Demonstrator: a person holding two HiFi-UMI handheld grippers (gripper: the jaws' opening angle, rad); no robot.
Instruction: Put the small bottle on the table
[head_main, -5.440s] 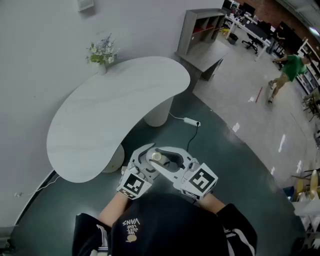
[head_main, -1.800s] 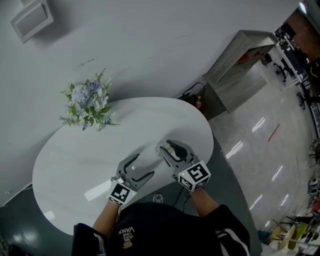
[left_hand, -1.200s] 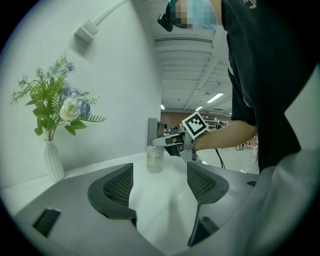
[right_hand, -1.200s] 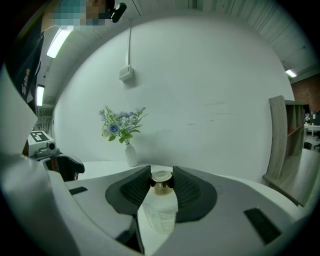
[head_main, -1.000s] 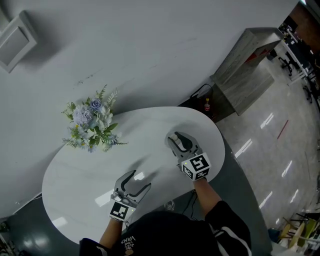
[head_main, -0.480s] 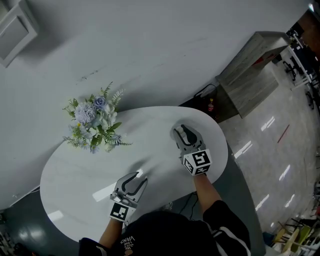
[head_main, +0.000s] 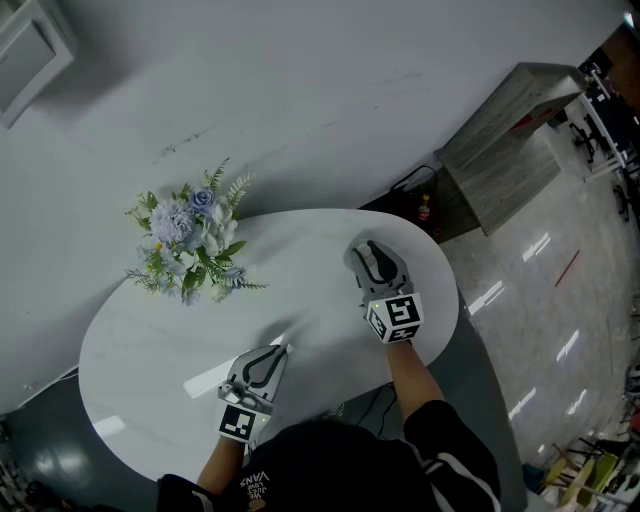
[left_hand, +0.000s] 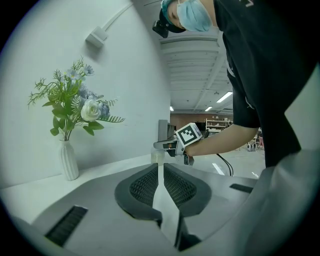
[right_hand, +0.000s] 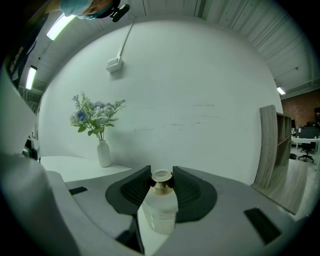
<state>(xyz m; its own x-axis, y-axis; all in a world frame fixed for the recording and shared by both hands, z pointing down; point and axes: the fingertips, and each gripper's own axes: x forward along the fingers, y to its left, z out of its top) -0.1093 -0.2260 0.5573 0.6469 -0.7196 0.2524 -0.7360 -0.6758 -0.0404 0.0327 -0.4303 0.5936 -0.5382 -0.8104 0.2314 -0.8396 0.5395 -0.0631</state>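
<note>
The right claw (head_main: 368, 252) pinches the small bottle (right_hand: 160, 207) by its gold-capped neck, and the clear body hangs between the pads over the white bench (head_main: 140, 345). To its left and nearer the person, the left claw (head_main: 279, 351) has just been closing. Its jaws are now pressed nearly together with nothing between them. A vase of flowers (head_main: 190, 240) stands beyond the left claw.

1. Left gripper (left_hand: 159, 166): jaws have just been closing, now a thin slit apart, nothing between them.
2. Table (left_hand: 110, 167): white, below and ahead of the claw.
3. Right gripper (left_hand: 165, 145): straight ahead past the tips, with a pale bottle (left_hand: 157, 156) at its jaws.
4. Vase (left_hand: 68, 160) with flowers (left_hand: 75, 105): ahead left, on the table.
5. Wall box (left_hand: 97, 36): high left.
6. Person's arm (left_hand: 220, 142): ahead right.
</note>
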